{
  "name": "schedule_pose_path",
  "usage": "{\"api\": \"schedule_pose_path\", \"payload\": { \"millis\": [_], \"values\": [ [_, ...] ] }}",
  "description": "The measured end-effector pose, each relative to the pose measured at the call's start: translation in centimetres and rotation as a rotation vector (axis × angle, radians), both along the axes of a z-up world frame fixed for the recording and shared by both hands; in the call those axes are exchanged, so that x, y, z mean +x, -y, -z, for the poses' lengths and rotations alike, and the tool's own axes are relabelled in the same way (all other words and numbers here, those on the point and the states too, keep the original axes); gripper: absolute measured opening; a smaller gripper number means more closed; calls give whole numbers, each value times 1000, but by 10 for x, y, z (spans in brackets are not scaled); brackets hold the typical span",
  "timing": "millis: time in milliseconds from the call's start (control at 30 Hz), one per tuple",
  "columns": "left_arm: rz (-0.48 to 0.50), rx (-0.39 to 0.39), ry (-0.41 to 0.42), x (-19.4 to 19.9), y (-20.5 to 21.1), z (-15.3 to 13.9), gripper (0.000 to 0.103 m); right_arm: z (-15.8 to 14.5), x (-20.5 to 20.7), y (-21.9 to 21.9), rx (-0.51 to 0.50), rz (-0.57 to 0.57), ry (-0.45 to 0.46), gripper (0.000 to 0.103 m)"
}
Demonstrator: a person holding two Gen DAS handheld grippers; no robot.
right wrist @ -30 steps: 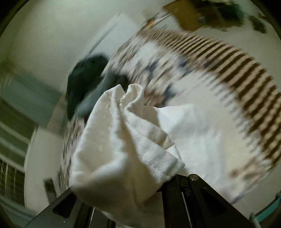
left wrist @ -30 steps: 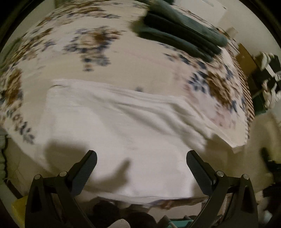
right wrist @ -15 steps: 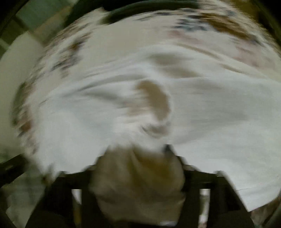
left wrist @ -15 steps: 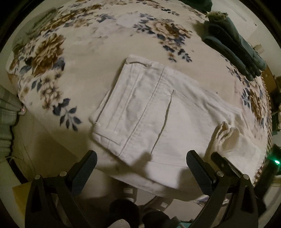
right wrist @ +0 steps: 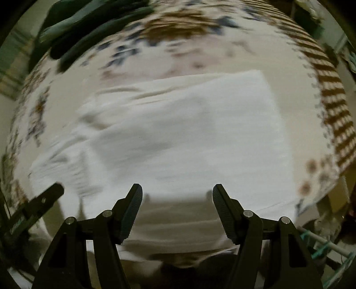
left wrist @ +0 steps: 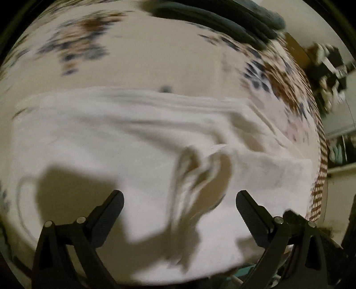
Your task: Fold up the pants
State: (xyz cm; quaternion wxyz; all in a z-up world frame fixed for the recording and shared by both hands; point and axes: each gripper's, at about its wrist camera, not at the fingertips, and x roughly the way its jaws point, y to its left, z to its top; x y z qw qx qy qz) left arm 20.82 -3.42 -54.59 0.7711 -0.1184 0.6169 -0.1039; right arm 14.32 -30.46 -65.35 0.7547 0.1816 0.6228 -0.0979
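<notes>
Bed: a floral bedspread [left wrist: 138,73] fills both views, its striped border [right wrist: 333,104] running down the right side.
Pants: the white pants [right wrist: 189,137] lie on the near part of the bed as a broad folded slab, with bare bedspread beyond them and their near edge at the bed's edge.
What changed: half a second ago the right gripper [right wrist: 177,211] had a bunch of white cloth between its fingers; now its jaws stand wide apart with nothing in them, and that cloth lies on top of the pile.
Meaning: I judge the leg end has just been carried over and dropped, so one fold is made but not yet smoothed.
Ridge: in the left wrist view a rumpled ridge [left wrist: 195,173] stands up in the middle of the cloth.
Left gripper: the left gripper [left wrist: 179,213] is wide open and empty, hovering over the near part of the pants, as it was a second ago.
Edges: the far right corner of the pants [right wrist: 260,73] lies flat and square, near the striped border.
Open room: plain bedspread lies beyond the far edge; dark green folded clothes [left wrist: 222,20] sit at the far side, well apart.
Blur: both views are smeared, so seams are not readable.
</notes>
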Motion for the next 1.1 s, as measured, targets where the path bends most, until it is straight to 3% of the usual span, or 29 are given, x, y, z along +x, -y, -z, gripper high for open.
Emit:
{"api": "schedule_pose_path", "payload": {
  "millis": [33, 67, 100, 167, 367, 500, 533, 567, 633, 867, 967, 1100],
  "values": [
    [20, -13, 21, 4, 7, 3, 78, 3, -2, 9, -23, 7, -12, 68],
    [34, -28, 36, 6, 11, 4, 36, 5, -3, 13, -43, 9, -24, 68],
    [45, -36, 48, 9, 14, 6, 21, 8, -3, 18, -54, 10, -34, 68],
    [31, -73, 59, 9, 9, 6, 20, 12, -2, 23, -63, 10, -51, 68],
    [-3, -113, 56, -6, -11, 14, 21, 22, -1, 34, -127, -30, -90, 68],
    [-25, -106, 24, 0, -6, 4, 30, 37, 24, 23, -136, -50, -101, 81],
    [-31, -106, 28, -2, -7, 1, 38, 39, 28, 21, -137, -59, -103, 85],
    [-42, -103, 35, -4, -10, -4, 62, 39, 30, 20, -134, -77, -104, 97],
    [-58, -121, 51, -10, -19, -19, 95, 43, 44, 7, -142, -110, -102, 102],
    [-173, -124, 66, -47, -64, -56, 95, 30, 56, -37, -210, -225, -75, 102],
    [-275, -123, 42, -72, -95, -60, 95, 12, 52, -41, -197, -232, -70, 103],
    [-497, -131, 9, -108, -153, -49, 95, -7, 45, -43, -178, -227, -46, 103]
  ]
}}
